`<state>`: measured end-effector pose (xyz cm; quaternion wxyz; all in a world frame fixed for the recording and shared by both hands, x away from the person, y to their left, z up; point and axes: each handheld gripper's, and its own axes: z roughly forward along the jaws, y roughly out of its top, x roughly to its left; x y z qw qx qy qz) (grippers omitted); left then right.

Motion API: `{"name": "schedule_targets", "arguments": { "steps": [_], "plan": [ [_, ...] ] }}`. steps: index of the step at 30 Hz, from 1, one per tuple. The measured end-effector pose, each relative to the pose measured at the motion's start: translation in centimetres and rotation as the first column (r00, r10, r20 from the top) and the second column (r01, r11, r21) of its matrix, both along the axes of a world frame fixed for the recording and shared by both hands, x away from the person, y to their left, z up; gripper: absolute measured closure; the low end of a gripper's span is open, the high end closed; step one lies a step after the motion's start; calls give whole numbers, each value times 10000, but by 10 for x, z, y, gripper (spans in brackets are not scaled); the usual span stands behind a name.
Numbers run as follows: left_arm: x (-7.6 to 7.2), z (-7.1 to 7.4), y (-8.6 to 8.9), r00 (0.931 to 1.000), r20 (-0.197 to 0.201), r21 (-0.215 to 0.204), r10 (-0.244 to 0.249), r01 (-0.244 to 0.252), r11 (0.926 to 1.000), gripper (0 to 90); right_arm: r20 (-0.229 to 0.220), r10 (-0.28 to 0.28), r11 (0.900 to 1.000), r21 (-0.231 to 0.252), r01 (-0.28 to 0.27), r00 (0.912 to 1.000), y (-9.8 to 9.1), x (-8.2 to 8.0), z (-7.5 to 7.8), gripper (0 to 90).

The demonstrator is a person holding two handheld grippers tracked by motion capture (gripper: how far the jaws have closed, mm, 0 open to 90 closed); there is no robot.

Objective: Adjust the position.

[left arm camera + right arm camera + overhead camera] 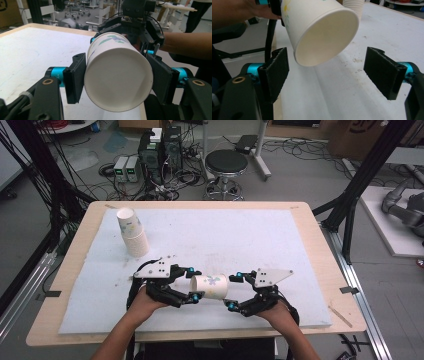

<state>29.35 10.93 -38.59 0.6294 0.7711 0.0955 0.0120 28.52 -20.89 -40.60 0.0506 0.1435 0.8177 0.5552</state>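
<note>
A white paper cup with a floral print (210,286) hangs on its side just above the white mat, near the table's front edge. My left gripper (193,283) is shut on its base end. In the left gripper view both pads press the cup (117,75), whose closed bottom faces the camera. My right gripper (235,290) is open at the cup's mouth end. In the right gripper view its jaws stand wide apart, and the cup's open mouth (324,37) hangs above and between them without touching.
A stack of paper cups (132,232) leans at the mat's back left and also appears as cups (353,5). The white mat (225,235) covers most of the wooden table (320,245). Beyond the table are a stool (226,162) and computers with cables (157,150).
</note>
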Motion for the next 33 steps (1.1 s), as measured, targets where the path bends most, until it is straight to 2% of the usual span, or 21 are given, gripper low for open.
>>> {"name": "schedule_targets", "arguments": {
  "steps": [9, 13, 21, 28, 33],
  "plan": [
    [-1, 0, -5, 9987, -136, -286, -497, 493, 9984, 354, -92, 556, 9978, 366, -552, 9984, 5, 0, 1, 209],
    [-2, -1, -7, 9977, -83, -401, -677, 674, 9969, 354, 25, 766, 9956, 543, -766, 9971, 6, 0, 1, 219],
    [-1, -4, -5, 9960, -167, -968, -879, 859, 9916, 358, 24, 1096, 9837, 1432, -1089, 9940, 0, 2, 1, 264],
    [0, -6, -5, 9957, -218, -967, -898, 873, 9915, 368, -86, 1221, 9714, 2063, -1177, 9925, -5, 2, 1, 325],
    [0, -6, -5, 9957, -276, -946, -886, 856, 9918, 369, -83, 1181, 9715, 2080, -1139, 9930, -6, 3, 1, 341]
  ]
}}
